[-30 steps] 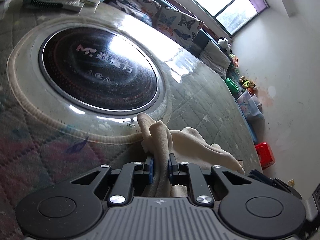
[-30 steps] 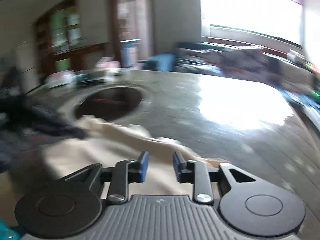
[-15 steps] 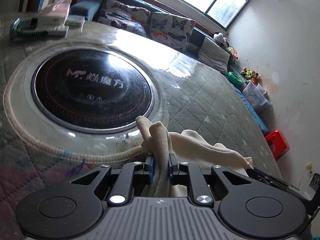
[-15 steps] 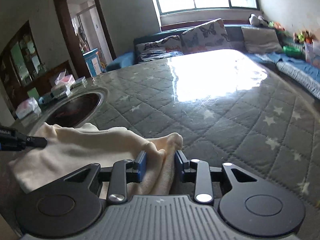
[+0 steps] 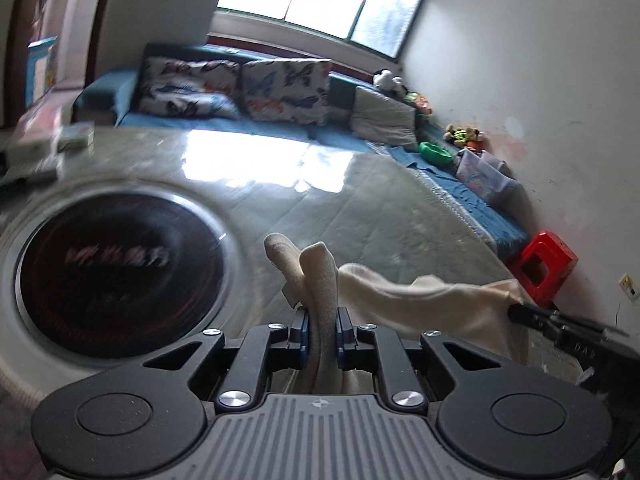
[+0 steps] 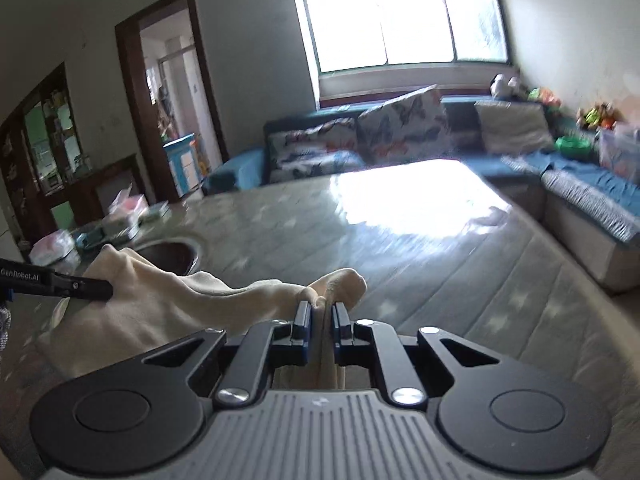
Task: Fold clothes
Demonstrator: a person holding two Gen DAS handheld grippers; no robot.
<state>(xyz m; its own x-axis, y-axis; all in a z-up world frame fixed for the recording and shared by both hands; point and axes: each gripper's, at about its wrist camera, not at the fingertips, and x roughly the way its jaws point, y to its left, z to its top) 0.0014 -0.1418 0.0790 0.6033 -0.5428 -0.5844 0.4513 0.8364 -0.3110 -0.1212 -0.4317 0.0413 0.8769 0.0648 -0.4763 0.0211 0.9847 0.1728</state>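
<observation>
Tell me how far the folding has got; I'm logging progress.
Done: both corners are gripped. The left gripper and the right gripper each have their fingers shut on the cream cloth. In hand: it hangs stretched between them above the quilted table. Left: no fold is visible yet, so laying it down and folding remain.

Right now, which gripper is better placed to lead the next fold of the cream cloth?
Neither clearly: the left gripper and the right gripper each pinch a bunched corner of the cream cloth, which hangs between them.
</observation>
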